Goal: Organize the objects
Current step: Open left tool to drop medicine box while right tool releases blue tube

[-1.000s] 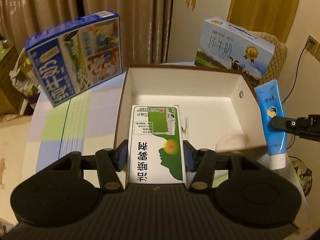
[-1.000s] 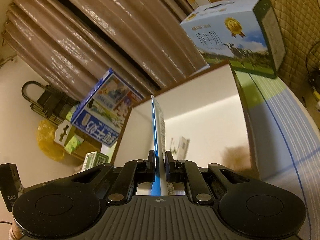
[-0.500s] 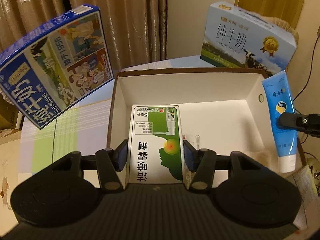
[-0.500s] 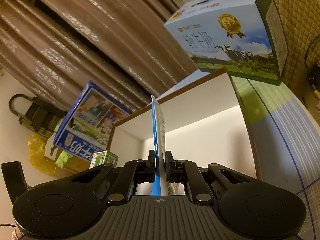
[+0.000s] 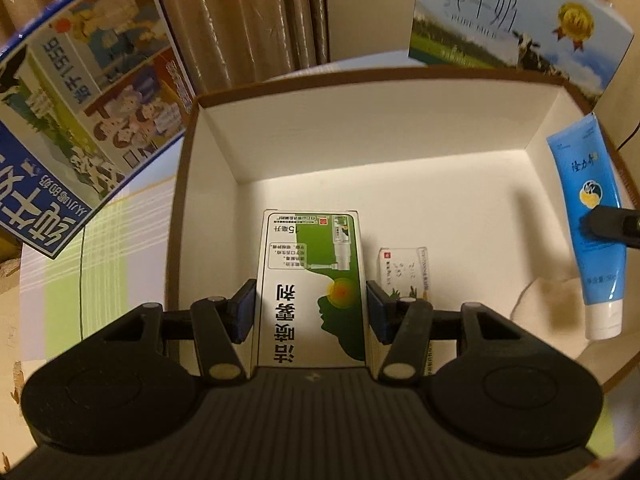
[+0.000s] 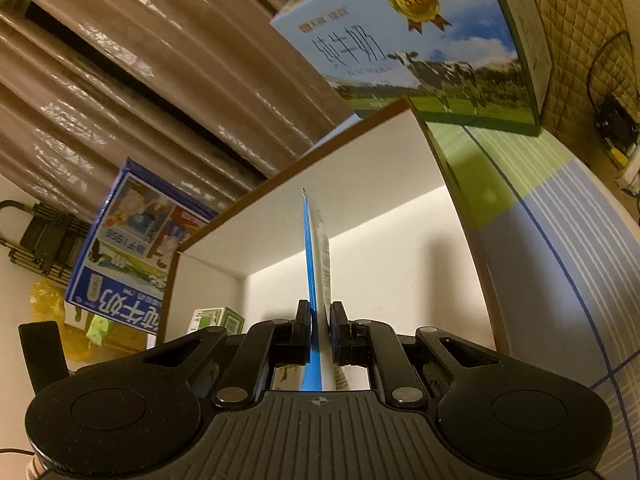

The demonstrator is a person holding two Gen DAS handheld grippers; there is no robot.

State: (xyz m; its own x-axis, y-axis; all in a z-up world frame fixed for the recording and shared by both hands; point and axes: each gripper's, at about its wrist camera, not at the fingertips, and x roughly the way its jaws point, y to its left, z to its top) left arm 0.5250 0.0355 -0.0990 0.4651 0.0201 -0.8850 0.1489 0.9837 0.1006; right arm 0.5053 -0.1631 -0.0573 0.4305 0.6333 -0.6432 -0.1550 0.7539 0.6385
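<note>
My left gripper is shut on a green and white medicine box and holds it over the inside of an open cardboard box with white walls. A small white box lies on the cardboard box's floor just right of it. My right gripper is shut on a blue tube, seen edge-on. The tube hangs cap down over the box's right wall in the left wrist view. The green box shows at lower left in the right wrist view.
A dark blue milk carton stands left of the cardboard box, and a light blue milk carton stands behind it at the right. Brown curtains hang behind. The table has a striped green and white cloth.
My left gripper has moved forward and down into the cardboard box with the green box. The right gripper with the tube has come closer over the box's right wall.
</note>
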